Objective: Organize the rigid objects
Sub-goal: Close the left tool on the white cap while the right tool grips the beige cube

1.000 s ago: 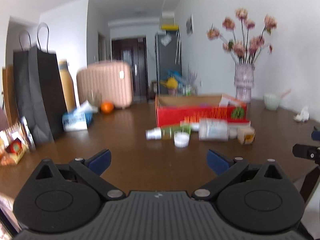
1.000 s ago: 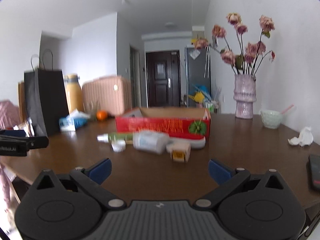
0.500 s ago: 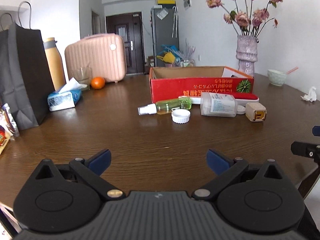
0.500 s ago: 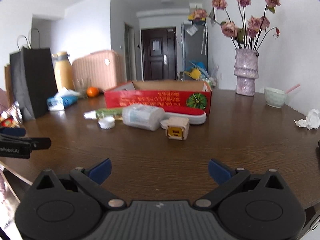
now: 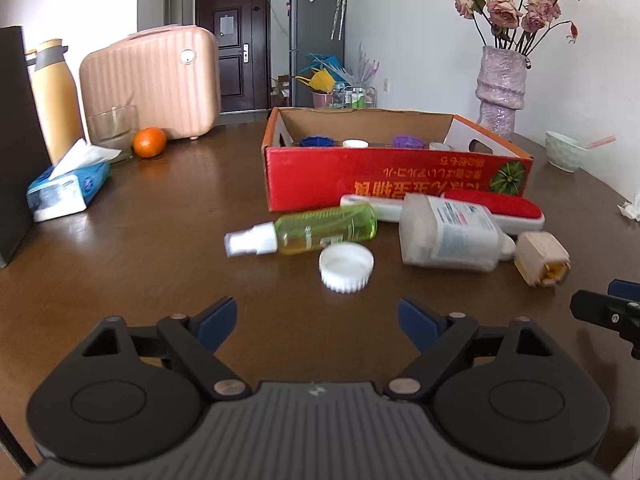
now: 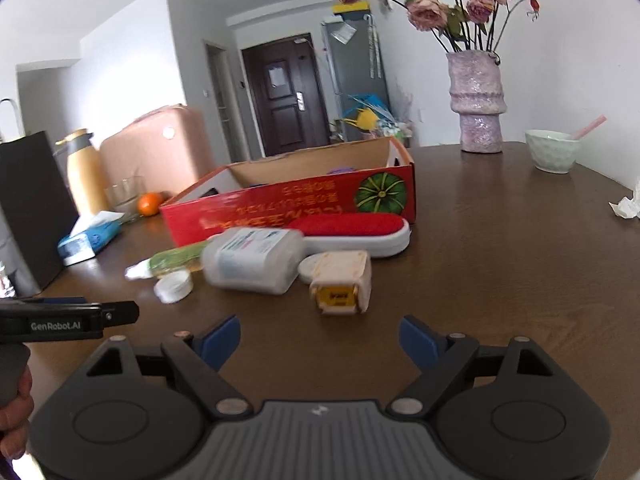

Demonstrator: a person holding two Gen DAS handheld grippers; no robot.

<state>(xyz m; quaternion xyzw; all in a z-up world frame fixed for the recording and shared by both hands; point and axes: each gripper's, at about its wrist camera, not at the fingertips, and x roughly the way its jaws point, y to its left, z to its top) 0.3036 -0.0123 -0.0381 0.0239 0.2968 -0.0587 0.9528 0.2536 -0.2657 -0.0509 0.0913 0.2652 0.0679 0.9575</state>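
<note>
Objects: white cap (image 5: 346, 266), green spray bottle (image 5: 320, 231), white bottle (image 5: 448, 236) and small beige block (image 6: 341, 281) lie near red box (image 5: 396, 178) | step: you approach | left gripper (image 5: 314, 322), right gripper (image 6: 320, 336): wide, just narrowing, nothing between | next: center one item, then close.

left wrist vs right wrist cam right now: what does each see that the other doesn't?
Left wrist only: small items on the box floor, a blue lid, a white lid and a purple lid.

Right wrist only: the hand holding the left gripper, and the small beige block's yellow end face.

Both: red cardboard box, green spray bottle, white cap, clear labelled bottle, red-topped brush, orange, vase. Each gripper's jaws have just been closing, nothing between them.
</note>
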